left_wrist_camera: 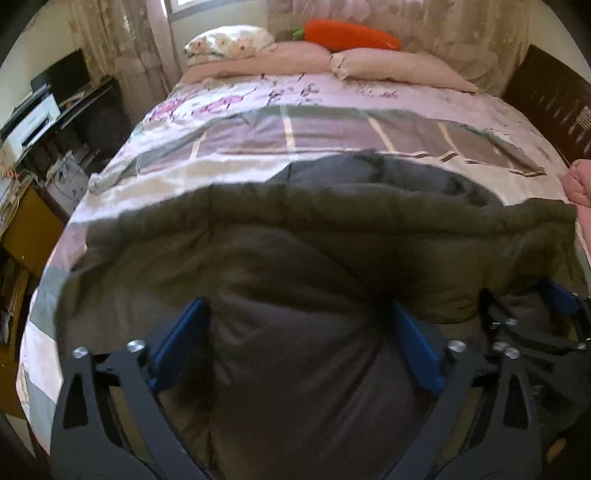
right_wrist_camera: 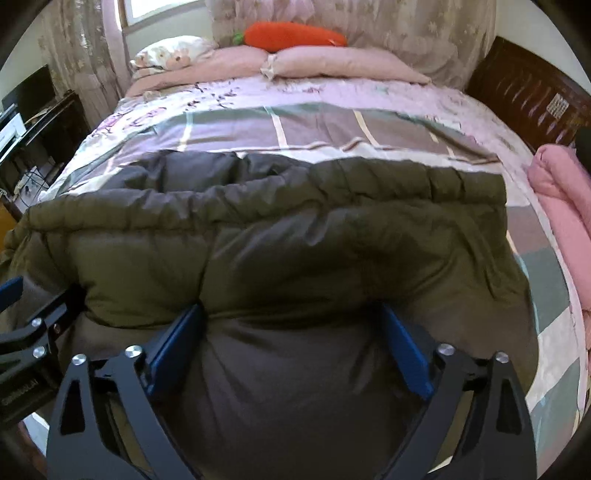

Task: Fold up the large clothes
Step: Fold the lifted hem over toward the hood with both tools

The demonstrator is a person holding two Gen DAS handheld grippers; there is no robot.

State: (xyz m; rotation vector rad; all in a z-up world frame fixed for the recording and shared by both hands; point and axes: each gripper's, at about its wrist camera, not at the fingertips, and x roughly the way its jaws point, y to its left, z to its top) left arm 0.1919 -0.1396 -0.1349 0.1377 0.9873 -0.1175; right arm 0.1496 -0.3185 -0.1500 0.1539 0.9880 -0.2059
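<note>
A large olive-green puffy jacket (left_wrist_camera: 332, 229) with a grey lining lies across the near part of the bed; it also fills the right wrist view (right_wrist_camera: 295, 236). My left gripper (left_wrist_camera: 295, 328) has its blue fingers (left_wrist_camera: 181, 339) spread wide with a thick bulge of jacket between them. My right gripper (right_wrist_camera: 291, 332) stands the same way, blue fingers (right_wrist_camera: 406, 347) wide apart around a padded fold. The right gripper shows at the right edge of the left wrist view (left_wrist_camera: 535, 314), and the left gripper shows at the left edge of the right wrist view (right_wrist_camera: 33, 325). The two sit side by side.
The bed (left_wrist_camera: 295, 129) has a pink and grey patchwork cover, pink pillows (left_wrist_camera: 388, 66) and an orange carrot plush (left_wrist_camera: 351, 35) at the head. A folded pink blanket (right_wrist_camera: 557, 206) lies at the right. A dark desk with clutter (left_wrist_camera: 55, 110) stands left of the bed.
</note>
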